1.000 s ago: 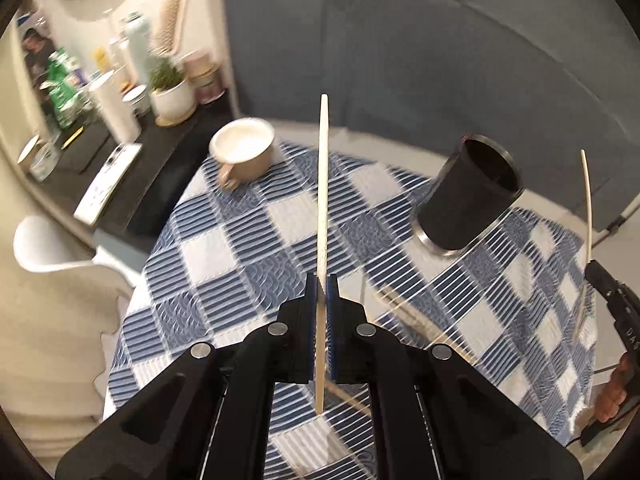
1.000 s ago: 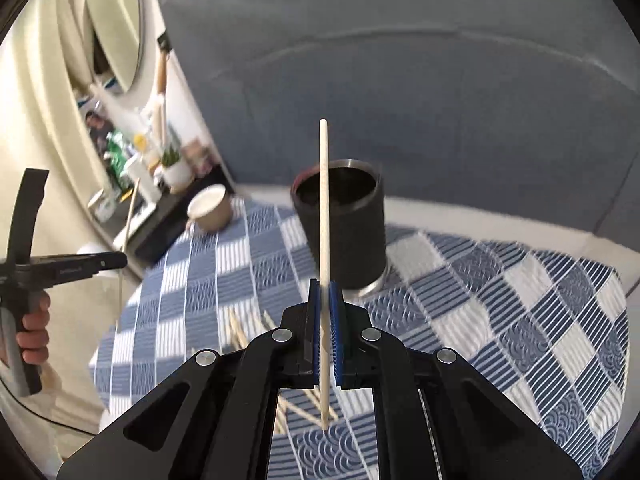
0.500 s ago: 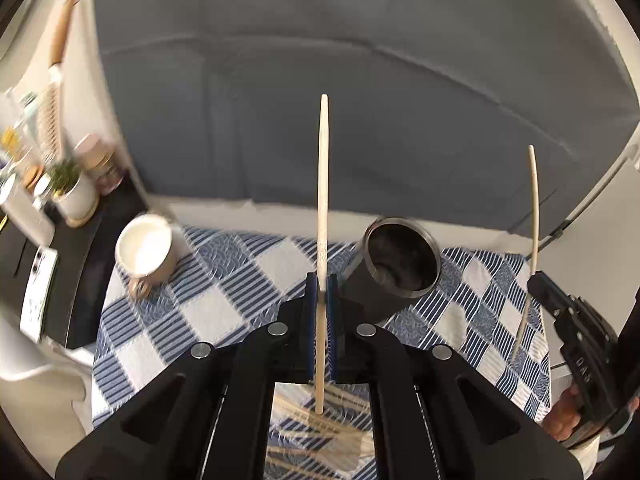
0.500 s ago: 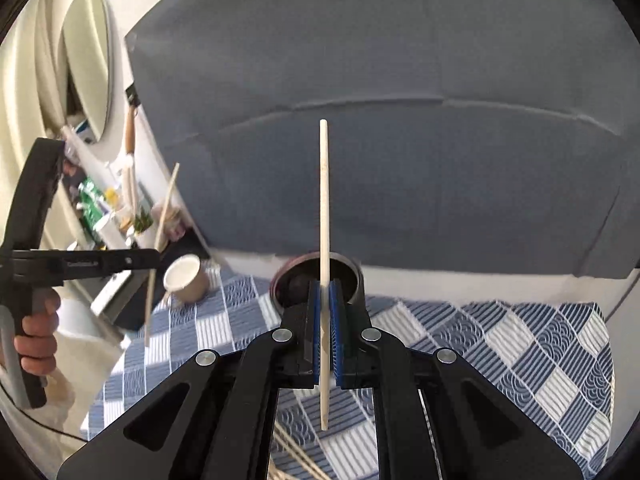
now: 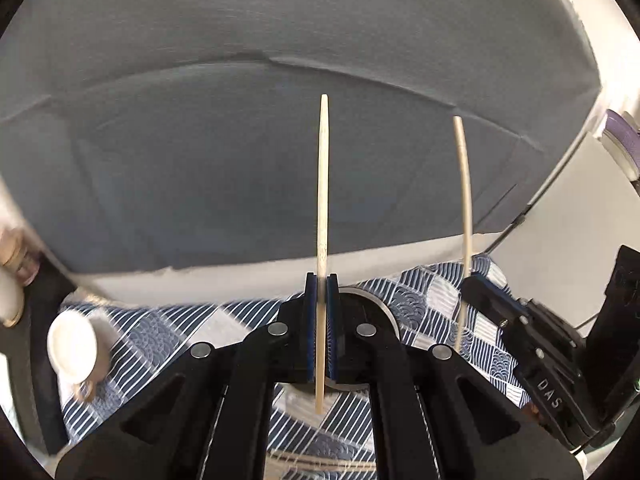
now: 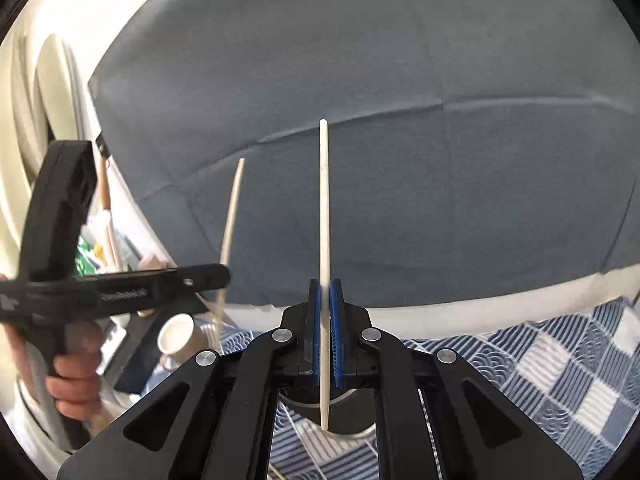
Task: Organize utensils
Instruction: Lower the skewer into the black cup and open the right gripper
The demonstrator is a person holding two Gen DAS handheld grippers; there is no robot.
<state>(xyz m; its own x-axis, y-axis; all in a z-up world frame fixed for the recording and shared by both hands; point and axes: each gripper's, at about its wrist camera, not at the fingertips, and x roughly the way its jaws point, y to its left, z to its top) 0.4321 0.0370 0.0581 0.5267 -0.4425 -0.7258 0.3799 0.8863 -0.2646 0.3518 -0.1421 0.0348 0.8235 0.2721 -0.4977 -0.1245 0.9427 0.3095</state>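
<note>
My left gripper (image 5: 321, 280) is shut on a pale wooden chopstick (image 5: 322, 184) that stands upright between its pads. My right gripper (image 6: 325, 284) is shut on a second chopstick (image 6: 324, 208), also upright. The dark cylindrical holder (image 5: 380, 308) is mostly hidden behind the left fingers; its rim also peeks out below the right gripper (image 6: 348, 408). Both grippers are raised above it. The right gripper with its chopstick (image 5: 464, 192) shows at the right of the left wrist view. The left gripper shows in the right wrist view (image 6: 222, 274) with its chopstick (image 6: 232, 208).
A blue and white checked cloth (image 6: 560, 360) covers the table. A white mug (image 5: 74, 350) sits at its left side. Loose chopsticks (image 5: 328, 465) lie on the cloth below the left gripper. A grey sofa back (image 6: 400, 120) fills the background. A cluttered side shelf (image 6: 96, 252) stands left.
Both grippers have tilted upward and moved in toward the holder, which has slid from plain view to behind the fingers. The two grippers are closer together. Both still hold their chopsticks.
</note>
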